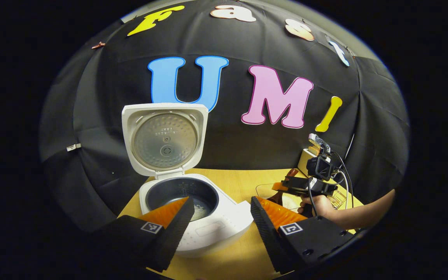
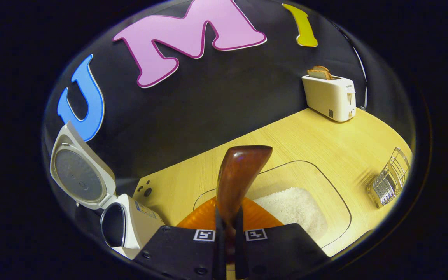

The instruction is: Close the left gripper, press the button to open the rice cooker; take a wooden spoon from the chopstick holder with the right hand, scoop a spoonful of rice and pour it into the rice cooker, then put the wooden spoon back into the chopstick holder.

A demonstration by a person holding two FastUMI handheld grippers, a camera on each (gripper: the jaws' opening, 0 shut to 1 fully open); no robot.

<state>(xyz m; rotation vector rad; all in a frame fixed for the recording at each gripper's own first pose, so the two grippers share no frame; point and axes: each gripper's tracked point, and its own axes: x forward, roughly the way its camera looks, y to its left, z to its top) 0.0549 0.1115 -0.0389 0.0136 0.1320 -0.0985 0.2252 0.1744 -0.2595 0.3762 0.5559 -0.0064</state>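
we have one spoon, wooden, pinched by its handle between the fingers of the right gripper, its bowl standing up over the rice. we judge it light and stiff, smooth enough to twist in a narrow pinch, so the hold low on the handle looks right, and we would keep it firm when the bowl digs in. the rice is one loose heap in one clear tray on the desk; it will spill if the spoon tips. one cooker stands to the left, lid up, a little rice in its pot. the left gripper hovers before it, fingers spread and holding nothing. further out we count one wire holder and one toaster with toast in it.
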